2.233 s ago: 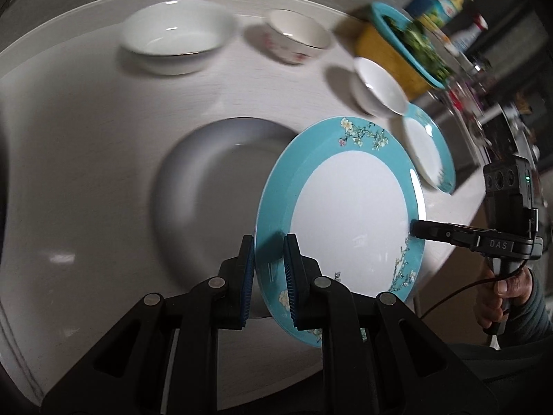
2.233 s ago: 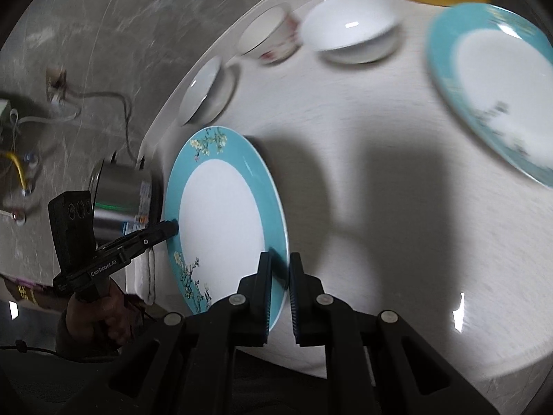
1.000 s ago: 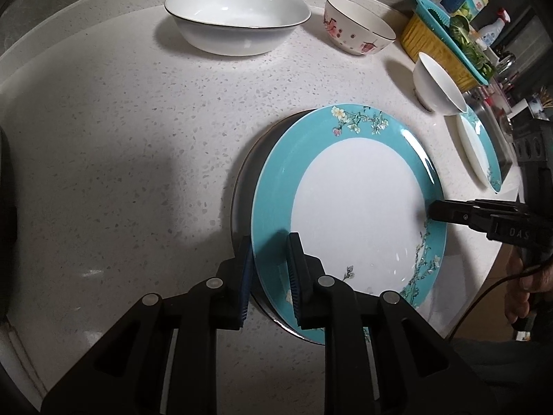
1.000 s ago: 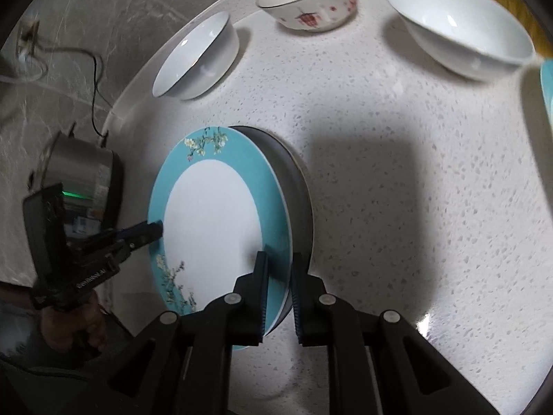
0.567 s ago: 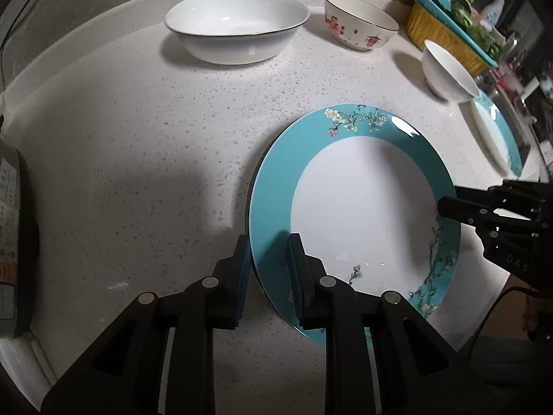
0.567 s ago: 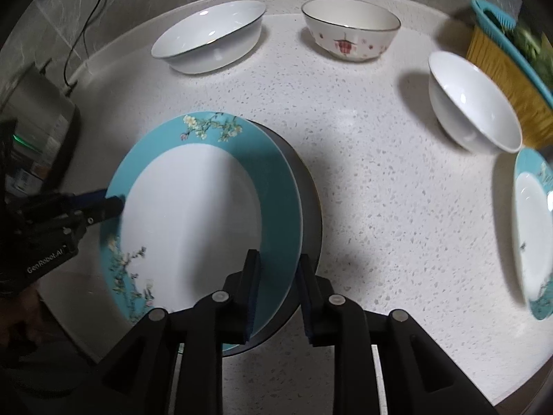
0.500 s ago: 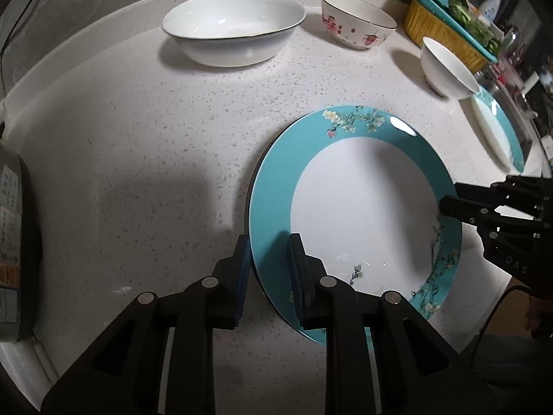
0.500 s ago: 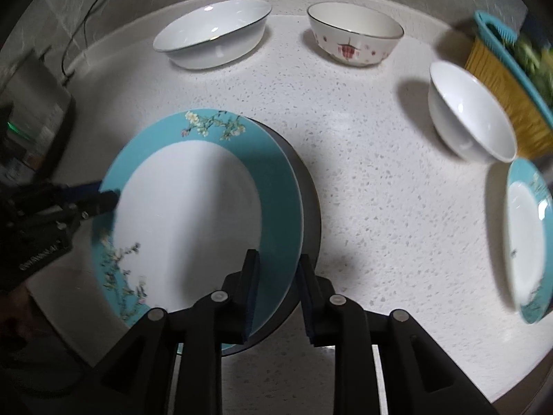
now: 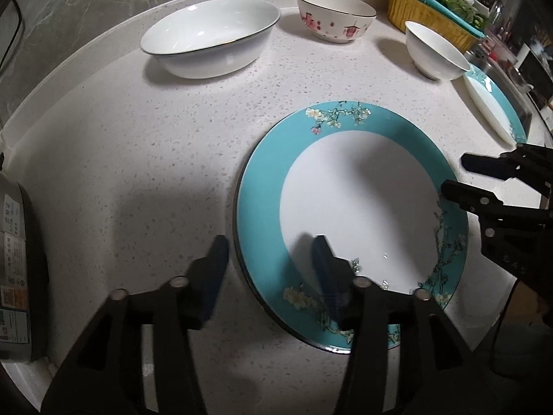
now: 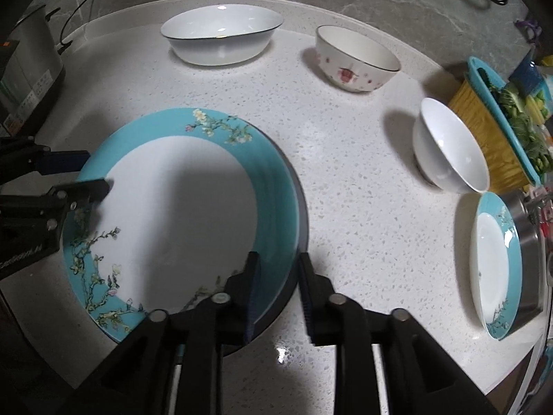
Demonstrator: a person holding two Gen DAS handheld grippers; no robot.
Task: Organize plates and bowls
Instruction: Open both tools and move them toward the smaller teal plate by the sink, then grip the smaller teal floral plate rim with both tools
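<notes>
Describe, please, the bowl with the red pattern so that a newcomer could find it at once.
On the white speckled counter, look along the back edge, where three bowls stand. The patterned bowl is the middle one, between the wide white bowl and the small white bowl by the yellow basket. It alone has red and pink marks on its outside.

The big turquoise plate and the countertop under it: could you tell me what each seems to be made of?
Plate: apparently glazed ceramic or porcelain; glossy highlights, printed blossoms on the turquoise rim. Countertop: looks like polished speckled stone or quartz composite; I cannot tell which.
</notes>
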